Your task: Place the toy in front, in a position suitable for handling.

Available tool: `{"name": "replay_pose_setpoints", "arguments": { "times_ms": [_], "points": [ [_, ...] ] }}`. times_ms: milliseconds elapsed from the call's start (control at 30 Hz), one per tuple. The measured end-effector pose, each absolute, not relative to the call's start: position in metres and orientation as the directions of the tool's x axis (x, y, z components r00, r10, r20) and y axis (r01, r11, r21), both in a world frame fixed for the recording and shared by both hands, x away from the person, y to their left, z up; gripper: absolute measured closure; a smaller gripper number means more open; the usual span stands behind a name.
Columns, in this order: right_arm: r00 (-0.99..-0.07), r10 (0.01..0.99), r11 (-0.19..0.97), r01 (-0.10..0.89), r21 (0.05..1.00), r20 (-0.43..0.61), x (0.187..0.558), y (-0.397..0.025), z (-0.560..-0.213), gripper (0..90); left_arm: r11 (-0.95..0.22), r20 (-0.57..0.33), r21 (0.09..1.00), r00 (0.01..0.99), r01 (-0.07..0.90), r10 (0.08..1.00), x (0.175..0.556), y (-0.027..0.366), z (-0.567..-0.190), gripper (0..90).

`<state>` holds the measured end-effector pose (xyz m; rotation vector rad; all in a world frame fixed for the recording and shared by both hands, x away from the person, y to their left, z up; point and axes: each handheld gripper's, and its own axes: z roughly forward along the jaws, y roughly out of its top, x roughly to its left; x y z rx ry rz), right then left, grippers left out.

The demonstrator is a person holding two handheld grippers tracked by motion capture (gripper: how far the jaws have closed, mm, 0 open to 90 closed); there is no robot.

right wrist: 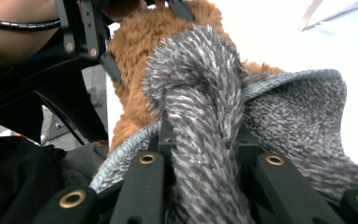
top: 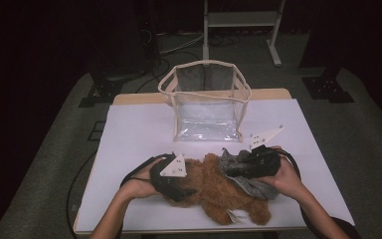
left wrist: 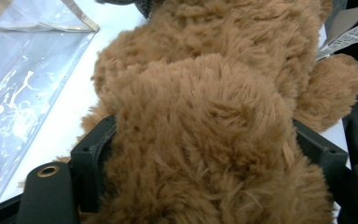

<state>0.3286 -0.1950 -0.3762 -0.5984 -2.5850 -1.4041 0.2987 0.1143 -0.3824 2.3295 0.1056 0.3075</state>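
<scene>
Left claw (left wrist: 200, 154) hides teddy's tag (left wrist: 349, 35).

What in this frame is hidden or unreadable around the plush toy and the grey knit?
- Plush toy, high view: its face is hidden by the left claw and the grey knit.
- Label, left gripper view: print too small, cut by the edge.
- Right claw, right gripper view: tips buried in knit.

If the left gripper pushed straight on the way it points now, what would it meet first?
The left gripper is already clamped on the brown plush toy, so it would only press deeper into plush. Beyond that probably lies the grey knit fabric, though depth is unclear.
</scene>
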Motion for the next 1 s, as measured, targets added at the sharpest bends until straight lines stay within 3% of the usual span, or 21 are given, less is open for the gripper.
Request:
{"name": "replay_pose_setpoints", "arguments": {
  "times_ms": [233, 433, 833, 1000],
  "points": [
    [-0.908, 0.278, 0.477, 0.414, 0.775, 0.314, 0.318, -0.201, -0.381, 72.1, -0.706, 0.168, 0.708, 0.976, -0.024, 0.135, 0.301, 0.115, -0.373, 19.3],
    [-0.918, 0.270, 0.484, 0.390, 0.783, 0.291, 0.317, -0.197, -0.375, 71.7, -0.705, 0.181, 0.708, 0.975, -0.039, 0.128, 0.297, 0.114, -0.381, 22.6],
    [-0.934, 0.233, 0.565, 0.358, 0.744, 0.272, 0.353, -0.141, -0.368, 71.6, -0.711, 0.221, 0.698, 0.970, -0.083, 0.103, 0.286, 0.116, -0.383, 22.9],
    [-0.918, 0.263, 0.544, 0.395, 0.741, 0.296, 0.363, -0.149, -0.373, 71.5, -0.712, 0.222, 0.697, 0.970, -0.091, 0.094, 0.285, 0.119, -0.384, 23.0]
  ]
}}
